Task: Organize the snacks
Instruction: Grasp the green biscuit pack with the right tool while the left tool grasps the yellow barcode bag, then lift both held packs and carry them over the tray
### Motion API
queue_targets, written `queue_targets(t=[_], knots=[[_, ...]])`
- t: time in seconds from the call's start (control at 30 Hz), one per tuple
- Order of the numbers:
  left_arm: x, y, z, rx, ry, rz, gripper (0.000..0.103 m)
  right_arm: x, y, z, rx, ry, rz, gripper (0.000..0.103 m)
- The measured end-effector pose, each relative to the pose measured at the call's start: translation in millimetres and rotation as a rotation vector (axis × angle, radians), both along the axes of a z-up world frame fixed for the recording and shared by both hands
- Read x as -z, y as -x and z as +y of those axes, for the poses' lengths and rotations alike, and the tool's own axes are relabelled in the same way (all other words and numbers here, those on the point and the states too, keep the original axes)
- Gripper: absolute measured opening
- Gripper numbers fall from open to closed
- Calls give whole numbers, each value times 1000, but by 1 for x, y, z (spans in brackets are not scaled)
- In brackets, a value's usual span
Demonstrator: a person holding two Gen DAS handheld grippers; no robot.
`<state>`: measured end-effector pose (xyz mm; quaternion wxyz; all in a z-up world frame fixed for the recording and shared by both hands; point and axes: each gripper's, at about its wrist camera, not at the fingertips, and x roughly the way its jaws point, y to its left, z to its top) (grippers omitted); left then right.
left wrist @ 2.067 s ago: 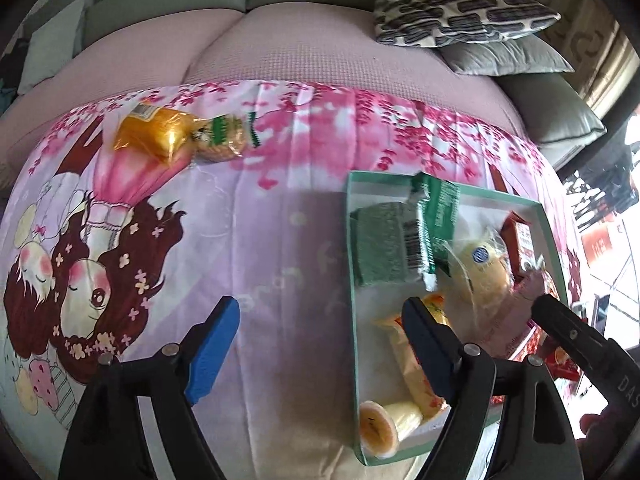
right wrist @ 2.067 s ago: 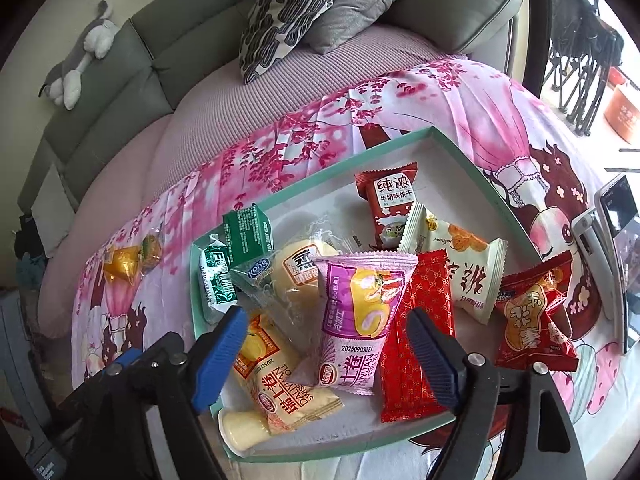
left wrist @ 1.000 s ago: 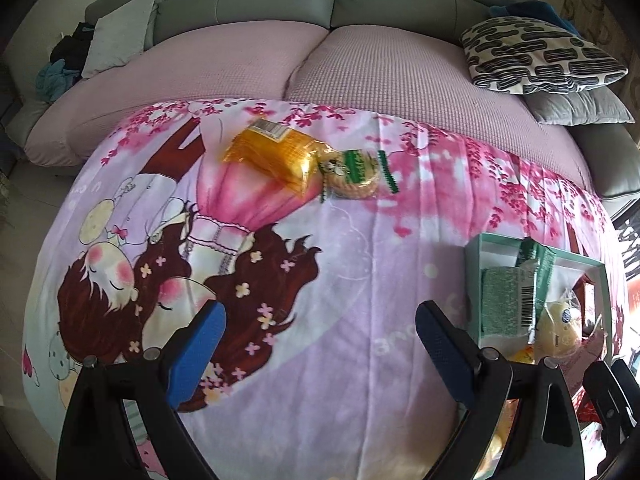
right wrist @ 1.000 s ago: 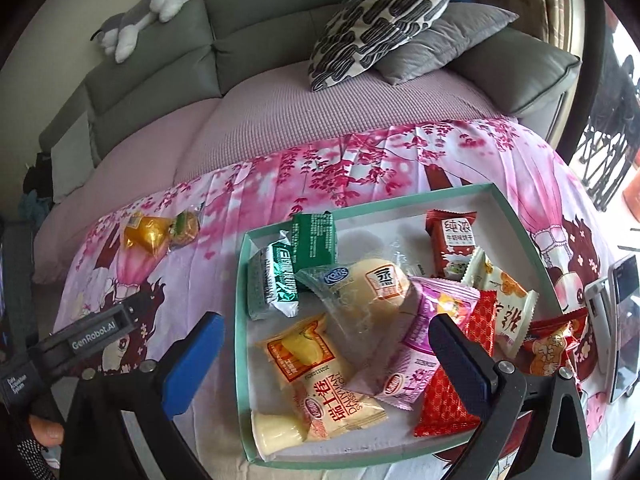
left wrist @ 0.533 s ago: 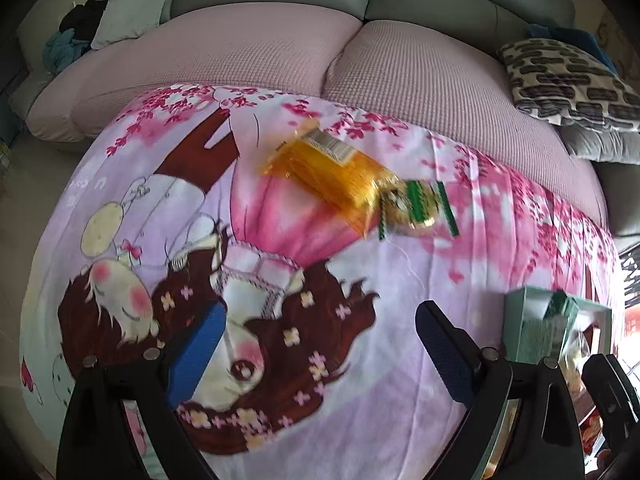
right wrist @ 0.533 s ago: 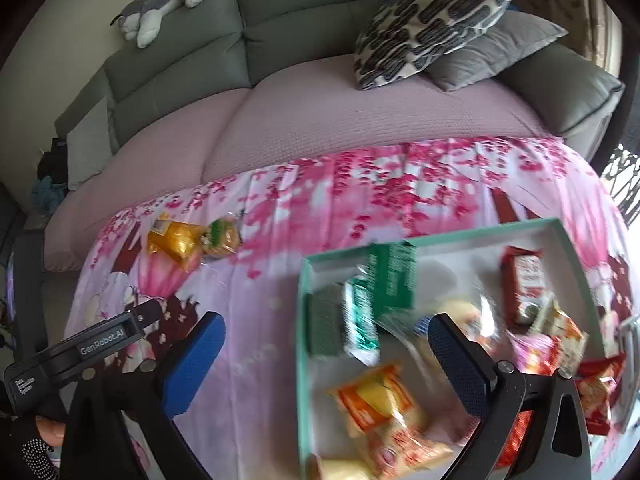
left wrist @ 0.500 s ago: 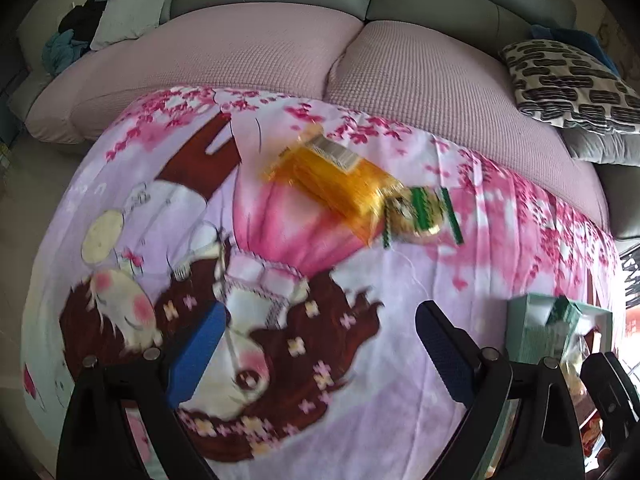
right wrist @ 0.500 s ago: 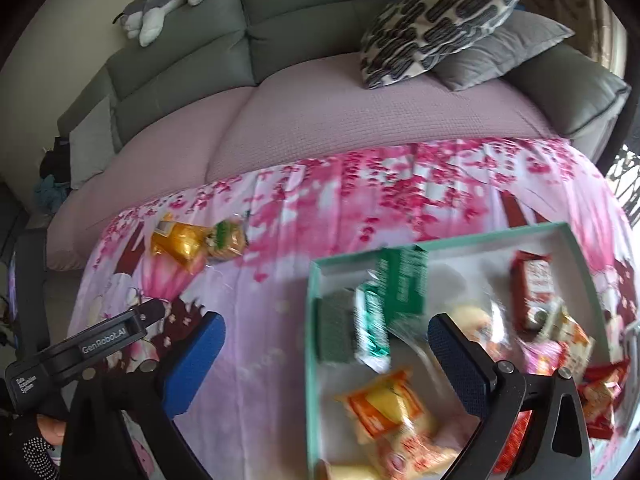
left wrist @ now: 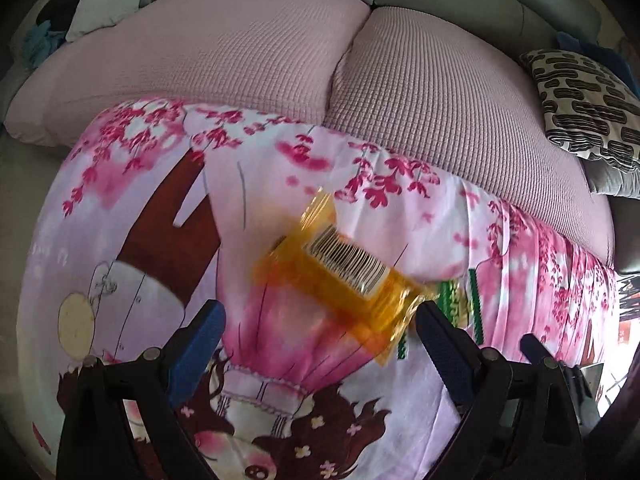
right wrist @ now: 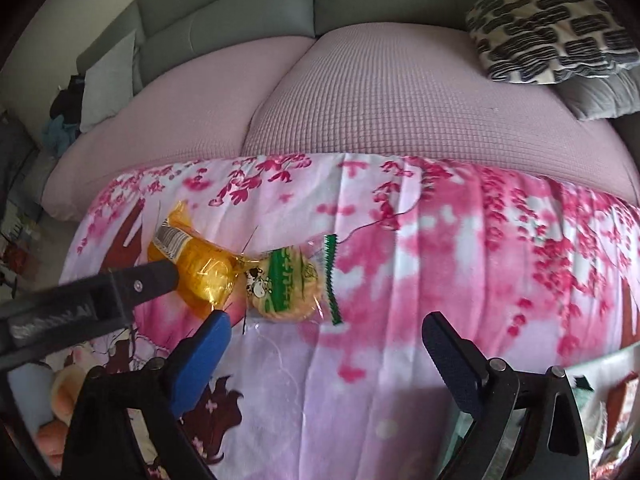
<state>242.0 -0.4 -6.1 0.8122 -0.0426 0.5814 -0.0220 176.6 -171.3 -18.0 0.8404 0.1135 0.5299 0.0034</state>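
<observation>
Pickup approach: left tongs [left wrist: 318, 322] and right tongs [right wrist: 326, 334], both released, close on orange packet [left wrist: 340, 276] and round biscuit [right wrist: 286, 286]; next, straddle and clench.

snack packet [left wrist: 340, 276]: lies on the printed cloth [left wrist: 280, 168], touching the round cracker pack [right wrist: 286, 290] at one end
round cracker pack: just right of the snack packet in the right wrist view, flat on the cloth
left claw [left wrist: 316, 334]: over the cloth, the snack packet ahead of it between the two tips
right claw [right wrist: 324, 340]: over the cloth, the cracker pack just ahead, nearer its left tip
left claw's arm [right wrist: 92, 296]: reaches in from the left, its end against the snack packet
sofa seat [right wrist: 360, 100]: behind the cloth
patterned pillow [right wrist: 552, 36]: on the seat, far right
tray [right wrist: 600, 364]: on the cloth, lower right edge of the right wrist view
</observation>
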Motion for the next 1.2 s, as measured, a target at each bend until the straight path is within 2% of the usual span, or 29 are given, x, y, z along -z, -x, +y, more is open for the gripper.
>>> queue_targets(t=[0.4, 0.53, 0.6, 0.67, 0.77, 1.03, 1.2], knots=[[36, -41, -17, 42, -63, 86, 96, 32, -37, 23, -54, 95, 22, 96], [43, -44, -17, 39, -68, 91, 95, 38, -41, 19, -45, 94, 36, 85], [44, -44, -15, 41, -67, 87, 90, 37, -40, 16, -37, 89, 28, 79], [45, -42, -14, 43, -75, 84, 81, 36, -39, 12, -29, 78, 28, 69], [45, -40, -14, 49, -76, 79, 76, 35, -39, 10, -22, 75, 31, 60], [42, -14, -23, 70, -64, 57, 54, 31, -32, 7, 3, 69, 50, 55], [40, 4, -27, 66, -34, 57, 51, 27, -19, 3, 15, 68, 69, 55]])
